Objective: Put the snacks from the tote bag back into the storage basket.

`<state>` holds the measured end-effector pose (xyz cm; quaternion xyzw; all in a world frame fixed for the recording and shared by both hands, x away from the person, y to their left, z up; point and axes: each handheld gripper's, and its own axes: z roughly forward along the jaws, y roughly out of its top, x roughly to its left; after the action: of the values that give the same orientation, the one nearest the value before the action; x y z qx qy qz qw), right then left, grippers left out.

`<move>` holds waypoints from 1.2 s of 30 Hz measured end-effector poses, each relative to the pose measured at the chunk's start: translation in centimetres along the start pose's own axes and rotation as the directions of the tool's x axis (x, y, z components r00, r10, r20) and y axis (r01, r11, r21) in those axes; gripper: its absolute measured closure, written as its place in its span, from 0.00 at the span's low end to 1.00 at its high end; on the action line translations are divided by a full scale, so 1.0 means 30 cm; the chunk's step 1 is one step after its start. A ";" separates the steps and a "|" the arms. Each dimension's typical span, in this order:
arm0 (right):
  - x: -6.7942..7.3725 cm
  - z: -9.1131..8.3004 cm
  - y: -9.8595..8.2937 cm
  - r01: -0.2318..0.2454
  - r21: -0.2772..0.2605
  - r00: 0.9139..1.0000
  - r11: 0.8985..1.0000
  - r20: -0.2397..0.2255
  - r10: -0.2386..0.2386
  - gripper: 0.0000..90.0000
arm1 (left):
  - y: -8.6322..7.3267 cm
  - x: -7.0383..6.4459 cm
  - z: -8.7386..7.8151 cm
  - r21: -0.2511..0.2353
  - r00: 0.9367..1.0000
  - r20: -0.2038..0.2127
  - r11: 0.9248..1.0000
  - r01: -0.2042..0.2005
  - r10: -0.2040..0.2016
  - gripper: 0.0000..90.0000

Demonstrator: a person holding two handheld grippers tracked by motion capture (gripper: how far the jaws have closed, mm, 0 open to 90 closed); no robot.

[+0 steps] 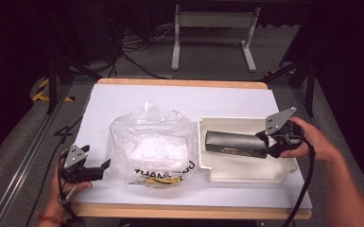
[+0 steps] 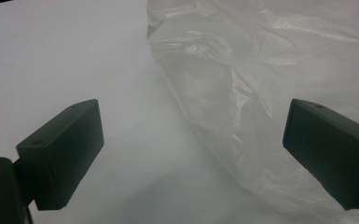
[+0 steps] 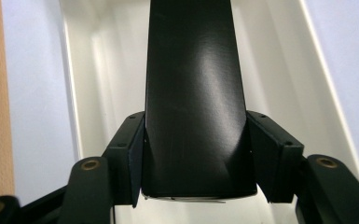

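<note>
Black box (image 1: 234, 144): long, dark, lying lengthwise over the white tray (image 1: 246, 175), one end pinched, the other pointing toward the plastic bag.
Right claw (image 1: 264, 144): clamped on the black box's end, jaws pressing both long sides (image 3: 196, 154); held from the tray's right side.
White tray: shallow, rectangular, on the right half of the counter (image 1: 137, 97).
Plastic bag (image 1: 151, 146): clear, crumpled, just left of the tray, yellow and black print near its front edge.
Left claw (image 1: 105, 165): spread wide, gripping nothing, just beside the bag's left edge (image 2: 261, 93).
Counter: white sheet with wooden border.
</note>
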<state>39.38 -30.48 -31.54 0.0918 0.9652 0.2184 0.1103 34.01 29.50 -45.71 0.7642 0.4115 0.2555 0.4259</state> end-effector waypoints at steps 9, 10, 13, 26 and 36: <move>-0.028 0.062 -0.009 0.011 0.064 0.999 0.998 -0.045 -0.008 0.48 | 0.000 -0.003 -0.001 -0.002 1.000 -0.004 1.000 -0.007 0.007 0.07; -0.030 0.067 -0.012 0.006 0.067 0.999 0.998 -0.047 -0.003 0.48 | 0.000 -0.003 -0.001 -0.001 1.000 -0.006 1.000 -0.008 0.008 0.07; -0.039 0.076 -0.022 0.010 0.069 0.998 0.998 -0.063 -0.005 0.48 | -0.001 -0.004 -0.001 -0.003 1.000 -0.003 1.000 -0.008 0.008 0.07; -0.055 0.113 -0.049 0.041 0.122 0.995 0.992 -0.099 -0.029 0.48 | -0.001 -0.006 0.000 -0.001 1.000 -0.007 1.000 -0.012 0.012 0.07; -0.064 0.142 -0.035 0.059 0.184 0.994 0.981 -0.096 -0.042 0.47 | -0.001 -0.005 -0.001 -0.004 1.000 -0.004 1.000 -0.010 0.010 0.07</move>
<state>42.17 -30.13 -35.42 0.0672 0.9875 0.1280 0.0622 33.89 29.38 -45.73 0.7649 0.4079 0.2601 0.4252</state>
